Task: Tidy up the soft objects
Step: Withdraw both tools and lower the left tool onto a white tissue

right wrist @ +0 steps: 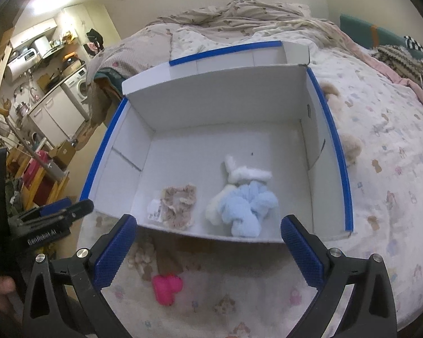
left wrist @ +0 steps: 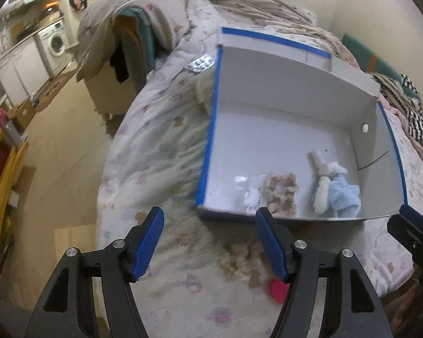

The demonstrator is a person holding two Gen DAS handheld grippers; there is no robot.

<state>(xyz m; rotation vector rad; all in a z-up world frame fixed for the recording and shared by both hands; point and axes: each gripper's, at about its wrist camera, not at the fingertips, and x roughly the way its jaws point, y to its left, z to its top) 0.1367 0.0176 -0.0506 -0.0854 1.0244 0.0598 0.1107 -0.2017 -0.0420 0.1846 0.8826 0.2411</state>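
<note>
I see the bed (right wrist: 380, 146) under everything, with the white box (right wrist: 183, 95) open on it. In the box, near the front wall: a blue-and-white fluffy toy (right wrist: 244, 200) and, beside it, a beige frilly cloth (right wrist: 180, 205). A pink toy (right wrist: 166, 284) lies on the bed outside the box. My left gripper (left wrist: 210, 242) and right gripper (right wrist: 208, 250) are both spread wide, holding nothing.
</note>
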